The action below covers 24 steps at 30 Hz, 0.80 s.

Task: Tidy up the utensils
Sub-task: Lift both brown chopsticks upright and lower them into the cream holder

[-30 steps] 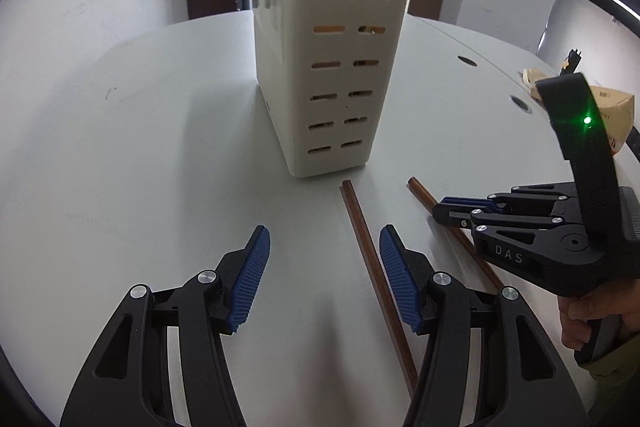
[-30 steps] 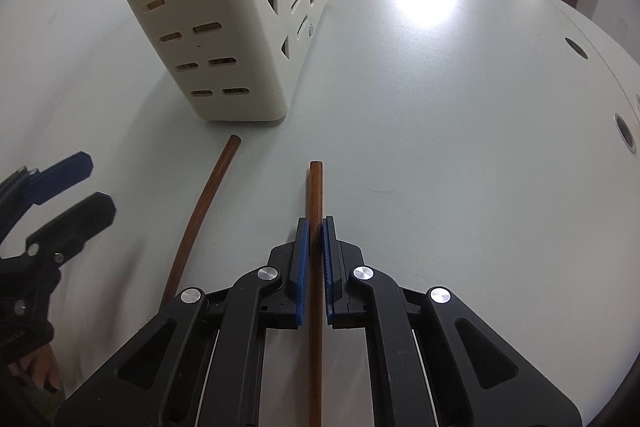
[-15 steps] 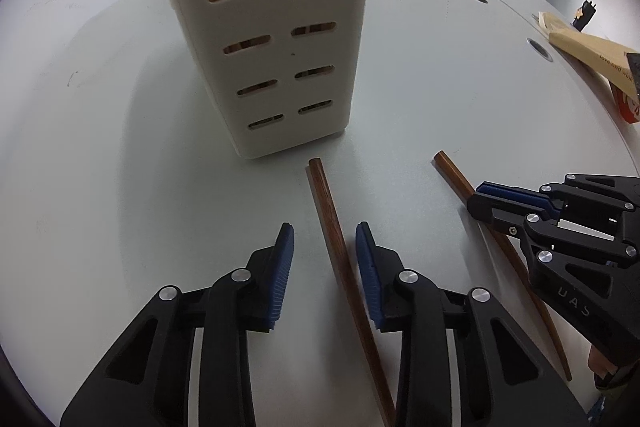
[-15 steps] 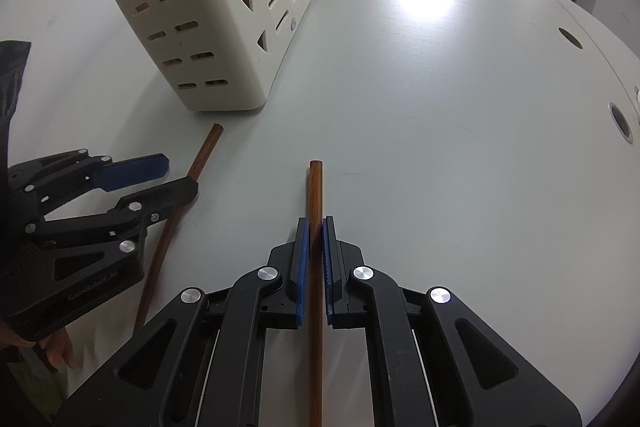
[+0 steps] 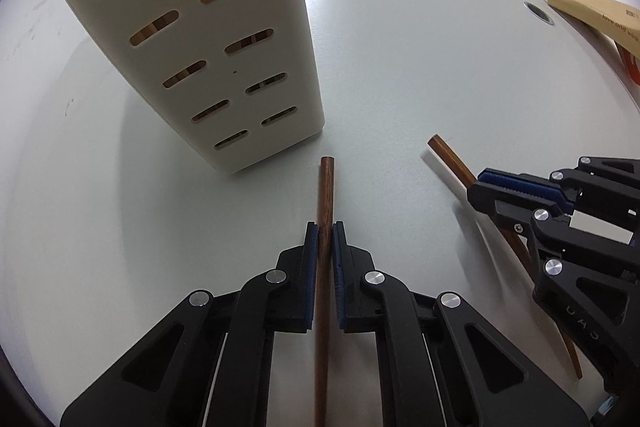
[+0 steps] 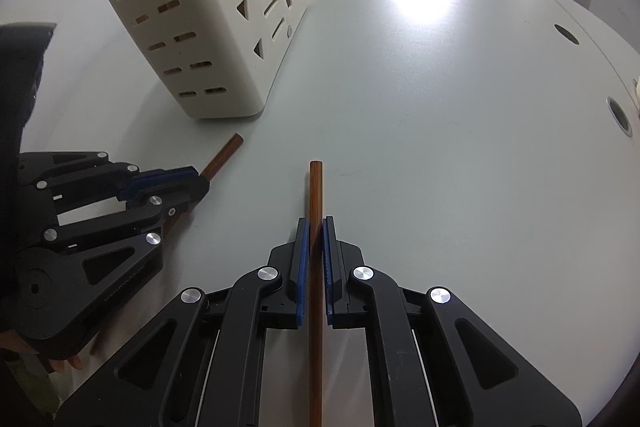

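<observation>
Two chopsticks, one pinched in each of my grippers, left (image 5: 325, 231) and right (image 6: 316, 227); I'd lift both level before tipping them into the holder (image 5: 208, 39) ahead.

Both views are bright and evenly lit, with strong fisheye bending and dark vignette at the corners. In the right wrist view, window light at top centre throws a blown-out glare patch on the white table (image 6: 420, 7). The utensil holder (image 5: 192, 39) casts a soft shadow lower left in the left wrist view. Focus is sharp, no motion blur; far background slightly soft.
</observation>
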{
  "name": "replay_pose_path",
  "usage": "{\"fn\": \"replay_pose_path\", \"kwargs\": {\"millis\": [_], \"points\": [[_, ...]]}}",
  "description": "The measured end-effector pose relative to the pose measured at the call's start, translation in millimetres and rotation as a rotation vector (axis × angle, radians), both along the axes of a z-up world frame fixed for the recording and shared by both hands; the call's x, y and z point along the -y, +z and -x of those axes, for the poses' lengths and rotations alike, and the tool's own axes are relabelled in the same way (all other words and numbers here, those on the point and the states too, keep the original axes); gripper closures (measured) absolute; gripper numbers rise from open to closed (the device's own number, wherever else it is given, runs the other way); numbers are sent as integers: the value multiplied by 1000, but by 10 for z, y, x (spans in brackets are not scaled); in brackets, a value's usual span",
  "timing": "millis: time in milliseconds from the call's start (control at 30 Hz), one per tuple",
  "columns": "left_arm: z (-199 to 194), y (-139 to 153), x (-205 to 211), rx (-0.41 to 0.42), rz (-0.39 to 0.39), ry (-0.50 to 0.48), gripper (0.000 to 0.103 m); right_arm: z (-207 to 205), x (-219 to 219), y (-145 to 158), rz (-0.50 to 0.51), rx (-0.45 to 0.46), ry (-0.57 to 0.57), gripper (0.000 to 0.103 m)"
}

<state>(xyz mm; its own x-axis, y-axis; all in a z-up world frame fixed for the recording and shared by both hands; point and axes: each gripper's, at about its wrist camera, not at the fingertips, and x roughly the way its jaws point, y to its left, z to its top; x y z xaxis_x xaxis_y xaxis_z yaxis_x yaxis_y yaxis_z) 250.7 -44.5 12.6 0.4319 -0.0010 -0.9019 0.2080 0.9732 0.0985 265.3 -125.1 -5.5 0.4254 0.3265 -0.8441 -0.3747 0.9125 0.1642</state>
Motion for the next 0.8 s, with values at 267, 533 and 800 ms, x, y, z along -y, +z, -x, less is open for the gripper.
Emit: {"fn": "replay_pose_path", "kwargs": {"millis": [267,533,800], "points": [[325,592,-203,191,141,12,96,137,81,452,-99,115,-7,95],[540,1039,-291,361,221,36,96,319,128,998,-179,272,-3,95],[565,1435,-261,505,235,48,96,353,151,1308,-226,381,20,96]]}}
